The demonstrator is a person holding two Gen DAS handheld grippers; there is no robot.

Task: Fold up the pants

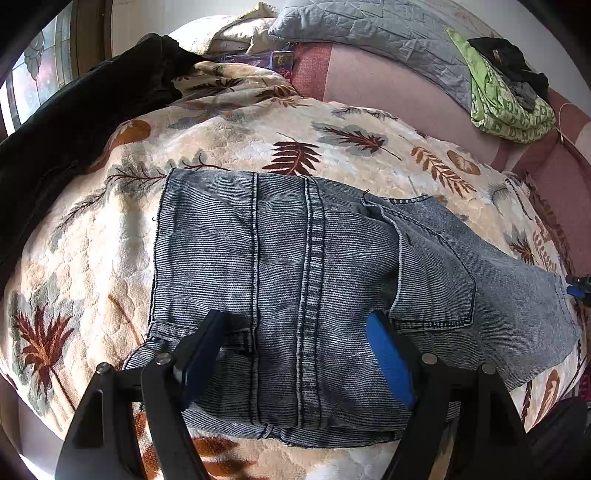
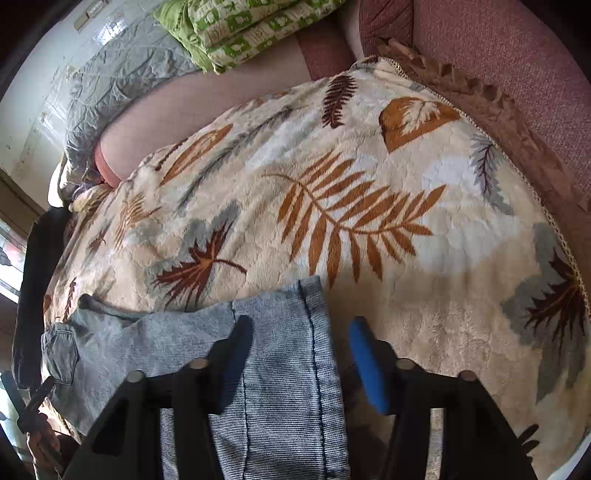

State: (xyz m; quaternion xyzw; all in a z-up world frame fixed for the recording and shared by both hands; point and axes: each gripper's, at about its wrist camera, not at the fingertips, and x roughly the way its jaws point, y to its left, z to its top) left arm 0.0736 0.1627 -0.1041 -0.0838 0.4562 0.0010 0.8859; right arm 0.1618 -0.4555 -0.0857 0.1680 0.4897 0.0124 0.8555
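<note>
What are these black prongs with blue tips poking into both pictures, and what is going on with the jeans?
They are hand-held tongs, one in each of a person's hands, each carrying a wide-angle camera that looks along its two fingers. One picture comes from the left tongs, the other from the right tongs. A pair of faded blue denim pants, partly folded, lies on a cream fleece blanket with leaf prints. Both tongs stand open over the denim; neither is gripping it. A green patterned pillow sits further back.

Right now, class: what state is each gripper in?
Left gripper: open, fingers apart over the jeans, holding nothing.
Right gripper: open above the jeans, holding nothing.
</note>
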